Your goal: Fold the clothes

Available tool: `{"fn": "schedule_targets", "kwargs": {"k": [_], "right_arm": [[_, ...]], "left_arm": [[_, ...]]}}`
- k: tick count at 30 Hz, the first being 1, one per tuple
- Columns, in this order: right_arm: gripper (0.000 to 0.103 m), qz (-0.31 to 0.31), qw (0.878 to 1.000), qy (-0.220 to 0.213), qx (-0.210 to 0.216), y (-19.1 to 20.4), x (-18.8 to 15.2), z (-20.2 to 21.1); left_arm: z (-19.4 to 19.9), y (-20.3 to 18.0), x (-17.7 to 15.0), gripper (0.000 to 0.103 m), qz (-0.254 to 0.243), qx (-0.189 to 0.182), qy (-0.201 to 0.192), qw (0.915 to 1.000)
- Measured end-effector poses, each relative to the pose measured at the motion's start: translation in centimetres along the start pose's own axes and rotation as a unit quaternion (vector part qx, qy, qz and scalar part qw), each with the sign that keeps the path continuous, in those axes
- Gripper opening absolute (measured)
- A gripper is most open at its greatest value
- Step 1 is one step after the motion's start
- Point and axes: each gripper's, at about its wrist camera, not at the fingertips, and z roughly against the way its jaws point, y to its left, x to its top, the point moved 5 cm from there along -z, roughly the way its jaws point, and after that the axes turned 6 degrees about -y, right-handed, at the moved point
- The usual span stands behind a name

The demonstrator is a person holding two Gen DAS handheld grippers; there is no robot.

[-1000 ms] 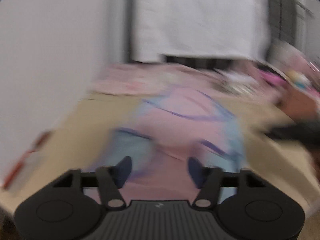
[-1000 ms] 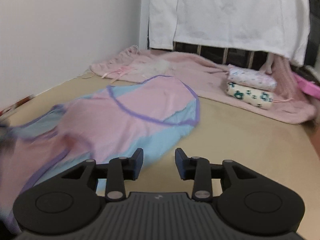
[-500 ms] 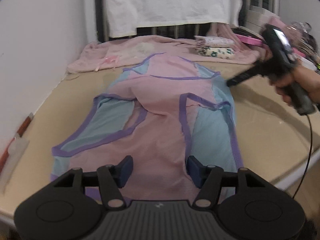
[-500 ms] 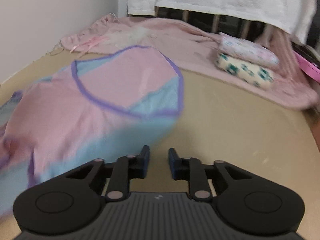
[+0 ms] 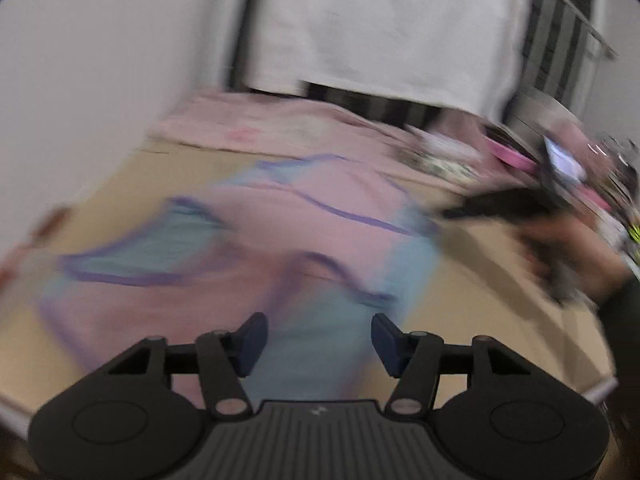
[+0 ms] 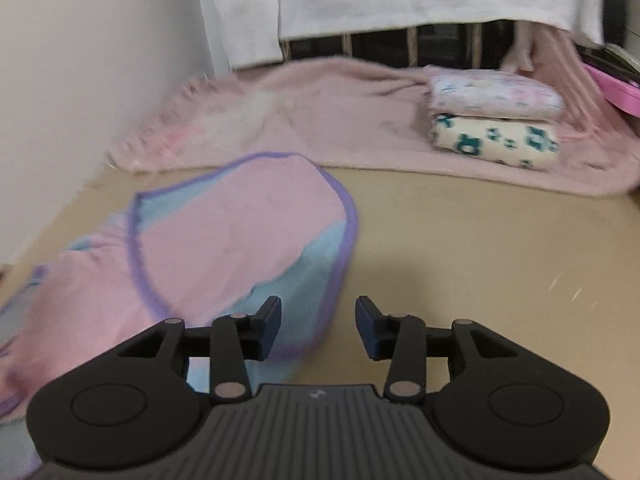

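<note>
Your left gripper (image 5: 318, 338) fingers closing, right gripper (image 6: 318, 322) fingers opening; both apart, empty, above the soft pink-and-blue, purple-trimmed garment (image 6: 240, 240) on the smooth tan surface (image 6: 480, 248).

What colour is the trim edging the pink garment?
Purple trim on the pink garment; clearest in the right wrist view.

garment (image 6: 224, 240): thin smooth cloth, matt
blanket (image 6: 352, 120): fuzzy, fleecy cloth
surface (image 6: 480, 248): smooth, faint sheen
right tool (image 6: 318, 322): matt black plastic, ribbed body
</note>
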Motion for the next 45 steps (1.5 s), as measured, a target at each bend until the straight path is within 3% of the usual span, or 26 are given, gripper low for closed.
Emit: {"fn": "schedule_targets", "kwargs": {"k": [1, 3, 4, 5, 6, 7, 12, 15, 16, 17, 19, 20, 22, 24, 26, 27, 28, 29, 31, 33, 36, 38, 39, 42, 43, 45], "right_arm": [[0.039, 0.007, 1.000, 0.014, -0.010, 0.4, 0.2, -1.5], [0.015, 0.047, 0.998, 0.008, -0.035, 1.2, 0.2, -2.3], [0.003, 0.051, 0.998, 0.014, -0.031, 1.7, 0.0, -2.2], [0.003, 0.062, 0.997, 0.021, -0.043, 1.9, -0.2, -1.7], [0.002, 0.073, 0.995, 0.027, -0.055, 2.1, -0.5, -1.3], [0.002, 0.084, 0.994, 0.026, -0.071, 1.9, -1.1, -0.6], [0.002, 0.065, 0.985, 0.004, -0.158, -2.7, -6.3, 6.9], [0.004, 0.005, 0.982, -0.007, -0.188, -5.0, -10.4, 12.6], [0.010, -0.009, 0.982, -0.011, -0.189, -4.8, -11.6, 14.3], [0.024, -0.021, 0.981, -0.016, -0.190, -4.6, -12.7, 15.9], [0.043, -0.003, 0.983, -0.049, -0.179, -3.4, -13.8, 19.0], [0.047, -0.006, 0.987, -0.071, -0.145, -3.0, -13.9, 20.4], [0.047, -0.025, 0.993, -0.098, -0.054, -2.3, -14.1, 22.4], [0.047, -0.035, 0.996, -0.088, 0.008, -1.8, -14.0, 21.8], [0.046, -0.016, 0.997, -0.068, 0.031, -1.0, -14.3, 20.6], [0.045, -0.001, 0.998, -0.058, 0.034, -0.6, -14.6, 20.0], [0.038, 0.014, 0.998, -0.048, 0.037, -0.2, -14.8, 19.4], [0.025, 0.014, 0.998, -0.041, 0.045, 0.0, -15.1, 19.0], [0.009, 0.015, 0.998, -0.042, 0.050, 0.4, -15.4, 18.5], [0.006, 0.025, 0.997, -0.040, 0.058, 1.2, -15.3, 19.1], [0.005, 0.043, 0.997, -0.025, 0.059, 1.7, -15.4, 19.9], [0.009, 0.067, 0.996, 0.000, 0.051, 2.1, -15.7, 19.9], [0.010, 0.082, 0.995, -0.006, 0.047, 2.3, -15.7, 20.2], [0.039, 0.066, 0.996, -0.026, 0.062, 2.3, -14.6, 21.2], [0.044, 0.059, 0.995, -0.042, 0.068, 2.2, -14.0, 21.5], [0.044, 0.050, 0.995, -0.057, 0.070, 1.7, -12.1, 20.8]], "left_arm": [[-0.6, -1.4, -0.4, 0.054, -0.010, 0.001, -0.001, 0.9999], [-2.0, -3.6, -1.2, 0.053, -0.031, 0.003, 0.001, 0.9995], [-2.3, -3.8, -1.6, 0.043, -0.045, 0.013, 0.000, 0.9989], [-2.5, -4.0, -1.9, 0.033, -0.058, 0.023, -0.001, 0.9980], [-2.7, -4.2, -2.3, 0.005, -0.071, 0.034, -0.003, 0.9969], [-2.7, -4.1, -2.4, 0.002, -0.078, 0.037, -0.002, 0.9963], [-1.4, -2.0, -2.9, 0.003, -0.090, -0.011, 0.007, 0.9958], [-0.3, -0.5, -3.3, 0.005, -0.116, -0.028, 0.002, 0.9929], [0.0, -0.2, -3.1, 0.006, -0.109, -0.038, 0.007, 0.9934], [0.3, 0.1, -2.9, 0.005, -0.100, -0.048, 0.013, 0.9937], [1.1, 0.2, -2.1, 0.012, -0.076, -0.087, 0.010, 0.9933], [1.7, -0.1, -1.5, 0.017, -0.059, -0.118, 0.000, 0.9912], [1.3, -0.9, -0.7, 0.053, -0.047, -0.140, -0.009, 0.9890], [-0.1, -1.8, -0.5, 0.050, -0.049, -0.134, -0.007, 0.9898], [-2.6, -2.2, -0.9, 0.042, -0.037, -0.120, 0.024, 0.9917], [-3.2, -2.0, -1.2, 0.024, -0.019, -0.120, 0.039, 0.9919], [-3.8, -1.9, -1.5, 0.010, 0.000, -0.119, 0.052, 0.9915], [-3.8, -1.5, -1.5, 0.008, 0.022, -0.118, 0.062, 0.9908], [-3.2, -0.7, -1.5, 0.007, 0.070, -0.116, 0.073, 0.9881], [-1.6, -0.3, -1.5, 0.007, 0.103, -0.126, 0.065, 0.9846], [0.0, -0.3, -2.3, 0.007, 0.088, -0.116, 0.064, 0.9873], [0.1, -0.8, -3.6, 0.010, 0.063, -0.103, 0.086, 0.9890], [0.6, -0.9, -3.7, 0.018, 0.052, -0.105, 0.075, 0.9902], [1.5, -0.7, -2.3, 0.033, 0.048, -0.119, 0.069, 0.9894], [1.4, -0.3, -0.8, 0.041, 0.045, -0.121, 0.055, 0.9901], [1.1, 0.6, 2.4, 0.051, 0.038, -0.124, 0.025, 0.9912]]}}
